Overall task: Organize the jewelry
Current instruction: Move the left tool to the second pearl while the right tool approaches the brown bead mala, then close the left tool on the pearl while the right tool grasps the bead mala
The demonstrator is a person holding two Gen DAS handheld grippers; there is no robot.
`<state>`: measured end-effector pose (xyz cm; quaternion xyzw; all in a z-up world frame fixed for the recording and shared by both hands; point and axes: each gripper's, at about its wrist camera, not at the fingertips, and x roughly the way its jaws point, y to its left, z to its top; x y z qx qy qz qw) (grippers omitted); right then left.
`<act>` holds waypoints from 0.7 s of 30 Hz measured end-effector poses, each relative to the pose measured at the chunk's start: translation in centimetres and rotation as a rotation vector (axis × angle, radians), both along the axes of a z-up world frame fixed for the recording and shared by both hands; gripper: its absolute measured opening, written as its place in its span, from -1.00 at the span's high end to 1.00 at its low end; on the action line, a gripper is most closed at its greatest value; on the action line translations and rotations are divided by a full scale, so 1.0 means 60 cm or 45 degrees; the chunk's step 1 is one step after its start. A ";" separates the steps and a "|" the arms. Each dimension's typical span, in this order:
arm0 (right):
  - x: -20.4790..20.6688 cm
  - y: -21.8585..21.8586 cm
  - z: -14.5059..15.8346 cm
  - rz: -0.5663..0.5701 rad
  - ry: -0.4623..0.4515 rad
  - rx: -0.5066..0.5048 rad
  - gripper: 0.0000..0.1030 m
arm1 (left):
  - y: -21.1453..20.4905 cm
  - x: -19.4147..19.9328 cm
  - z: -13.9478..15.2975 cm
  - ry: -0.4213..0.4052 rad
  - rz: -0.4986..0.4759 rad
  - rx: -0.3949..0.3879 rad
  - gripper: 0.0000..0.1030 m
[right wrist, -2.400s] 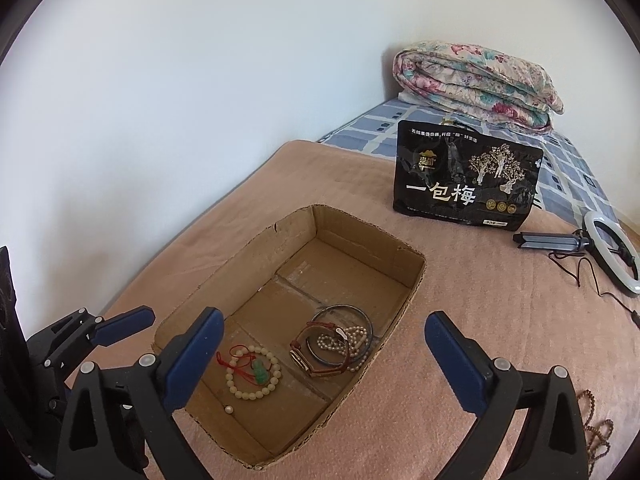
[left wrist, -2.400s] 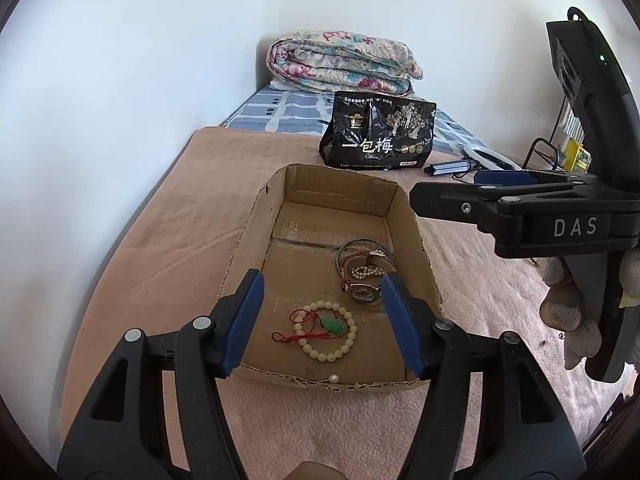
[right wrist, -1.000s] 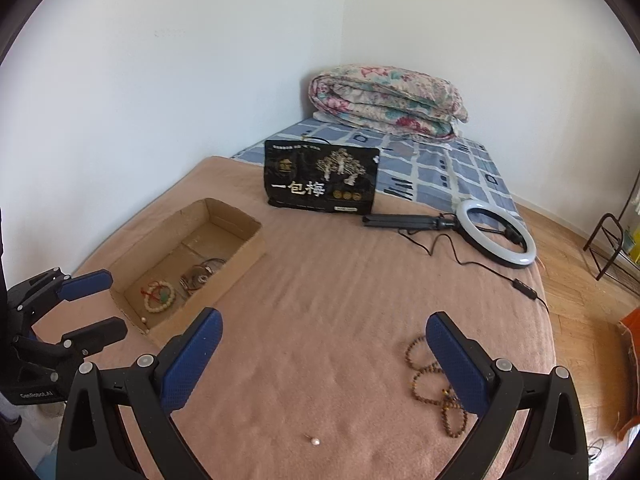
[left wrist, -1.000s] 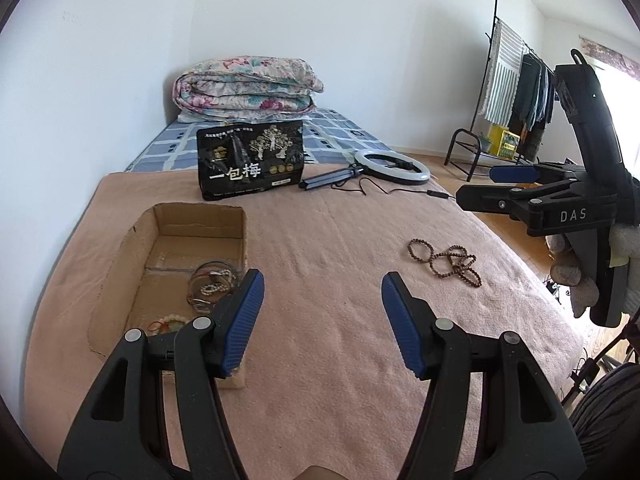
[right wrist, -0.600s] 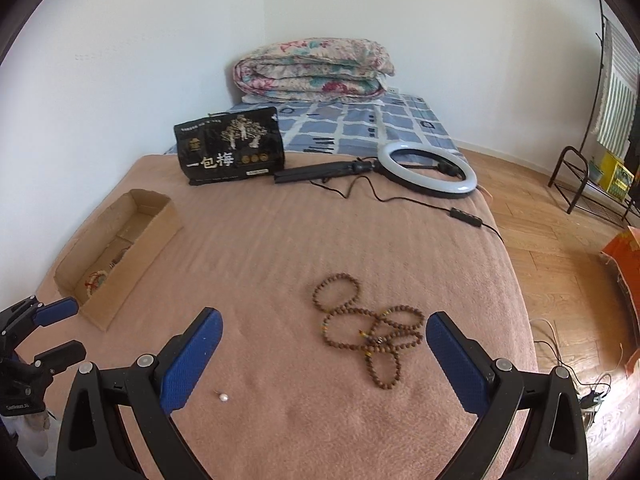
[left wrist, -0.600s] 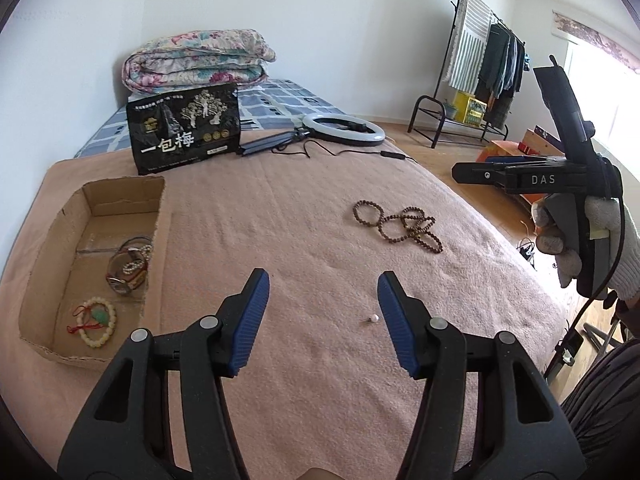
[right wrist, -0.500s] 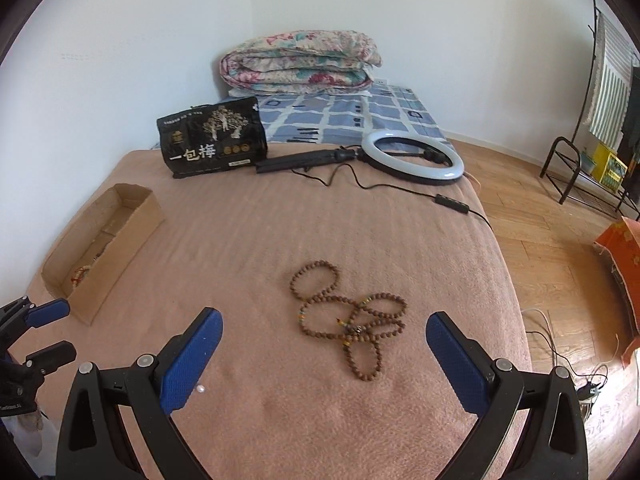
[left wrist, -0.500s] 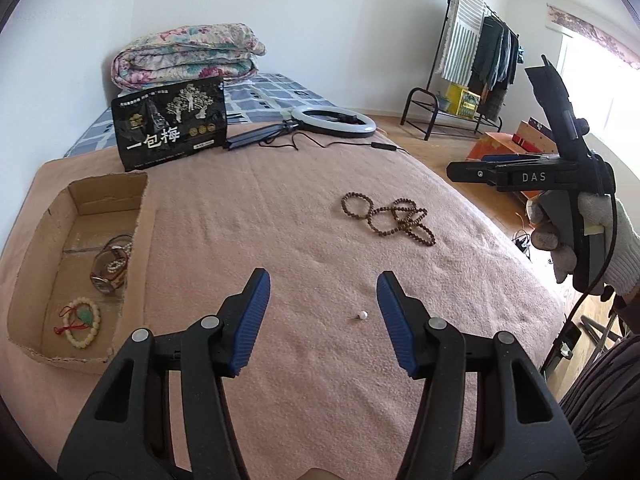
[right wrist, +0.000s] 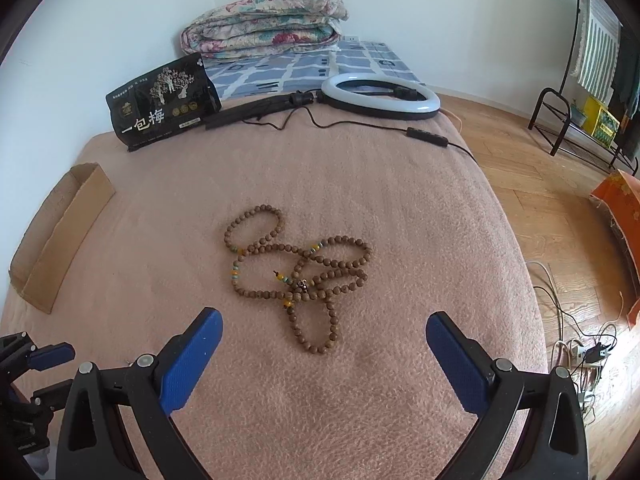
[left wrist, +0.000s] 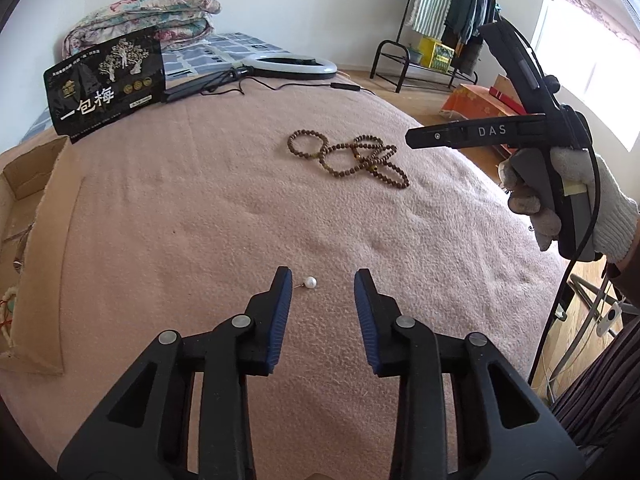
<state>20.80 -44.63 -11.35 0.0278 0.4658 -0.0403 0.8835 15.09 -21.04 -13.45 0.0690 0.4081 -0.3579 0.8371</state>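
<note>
The left gripper [left wrist: 323, 276], jaws just narrowed but still apart, has a pearl [left wrist: 311, 282] between its tips, untouched. The right gripper [right wrist: 324, 326] gapes wide, a bead necklace [right wrist: 298, 272] just ahead.

I see a white pearl [left wrist: 311, 282] on the pinkish-tan blanket [left wrist: 200, 208], brown wooden beads [right wrist: 298, 276] with yellow and teal accents, blue fingers [left wrist: 281, 312], a black pouch [right wrist: 162, 102] with gold trees, and a floral quilt [right wrist: 264, 26].
</note>
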 end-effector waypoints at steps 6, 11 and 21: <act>0.015 -0.008 -0.036 -0.003 0.053 0.037 -0.99 | -0.020 0.009 -0.026 0.025 -0.039 0.028 0.47; 0.030 -0.011 -0.060 -0.013 0.084 0.079 -0.99 | -0.026 0.016 -0.043 0.032 -0.043 0.046 0.47; 0.069 -0.003 -0.097 -0.030 0.123 0.180 -0.99 | -0.032 0.028 -0.066 0.029 -0.047 0.086 0.57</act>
